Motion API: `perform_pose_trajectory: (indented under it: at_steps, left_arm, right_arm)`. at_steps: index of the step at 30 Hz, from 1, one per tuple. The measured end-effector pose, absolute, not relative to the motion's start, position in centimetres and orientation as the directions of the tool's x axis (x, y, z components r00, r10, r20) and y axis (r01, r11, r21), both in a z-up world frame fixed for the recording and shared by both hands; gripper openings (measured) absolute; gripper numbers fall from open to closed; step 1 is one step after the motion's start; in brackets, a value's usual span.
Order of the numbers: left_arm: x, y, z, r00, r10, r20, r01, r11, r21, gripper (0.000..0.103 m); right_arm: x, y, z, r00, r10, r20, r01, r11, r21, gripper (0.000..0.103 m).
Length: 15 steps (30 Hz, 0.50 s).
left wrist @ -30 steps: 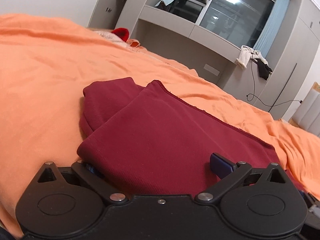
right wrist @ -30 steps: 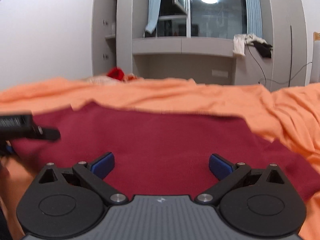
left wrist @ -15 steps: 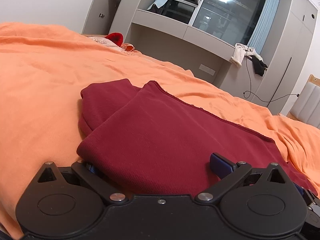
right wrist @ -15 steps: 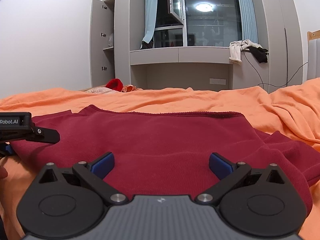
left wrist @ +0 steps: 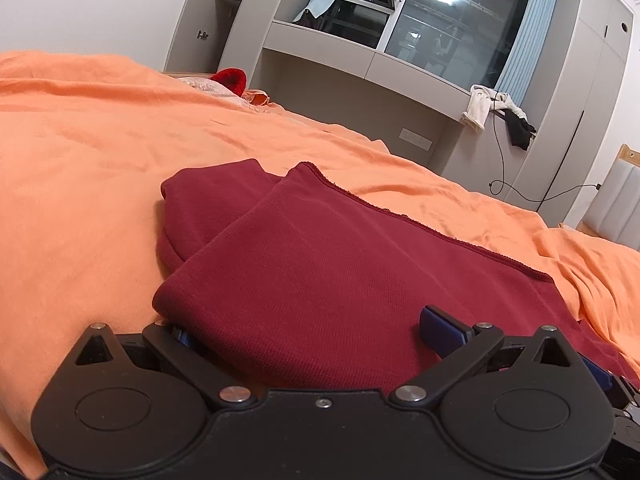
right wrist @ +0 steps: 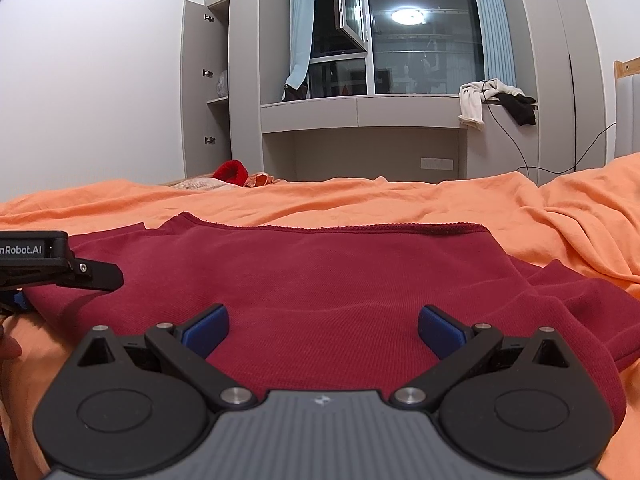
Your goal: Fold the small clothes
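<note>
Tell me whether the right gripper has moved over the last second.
Yes. The right gripper has tilted upward and backed off: the window sits lower in its view, and more of the red garment shows.

A dark red knit garment (left wrist: 320, 272) lay folded on the orange bedsheet (left wrist: 80, 168) — top layer smooth and flat, a raw-looking hem along its far edge, a sleeve tucked beneath at the left.

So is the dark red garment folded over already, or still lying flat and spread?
Folded, at least partly. In the left wrist view the dark red garment shows an upper layer lying over a lower one, with a rounded doubled edge nearest the left gripper.
</note>
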<state>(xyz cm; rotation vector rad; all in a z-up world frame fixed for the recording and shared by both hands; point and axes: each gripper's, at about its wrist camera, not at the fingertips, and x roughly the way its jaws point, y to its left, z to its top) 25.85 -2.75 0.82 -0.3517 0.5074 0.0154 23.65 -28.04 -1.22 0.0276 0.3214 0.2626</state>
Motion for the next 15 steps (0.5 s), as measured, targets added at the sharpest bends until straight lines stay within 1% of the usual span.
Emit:
perform_pose_trajectory:
  at_steps: [12,13,15]
  left_arm:
    - [25.85,-2.78,0.82,0.877,-0.064,-0.477,-0.105,0.942,-0.319,0.102]
    - [25.87,-2.7,0.83,0.878,-0.06,-0.476,-0.111,0.94,-0.323,0.102]
    - [25.97,-2.64,0.94,0.877,-0.03,-0.48,-0.146,0.935,-0.325,0.097]
  right_arm:
    - [23.61,-27.99,-1.28,0.915,0.263,-0.305,-0.253,0.965,0.073,0.103]
    - [23.6,-28.01,-1.28,0.915,0.263,-0.305,-0.253,0.965,0.073,0.103]
    - [23.62,-27.98,-1.3,0.915,0.263,-0.305,-0.252,0.965,0.073,0.103]
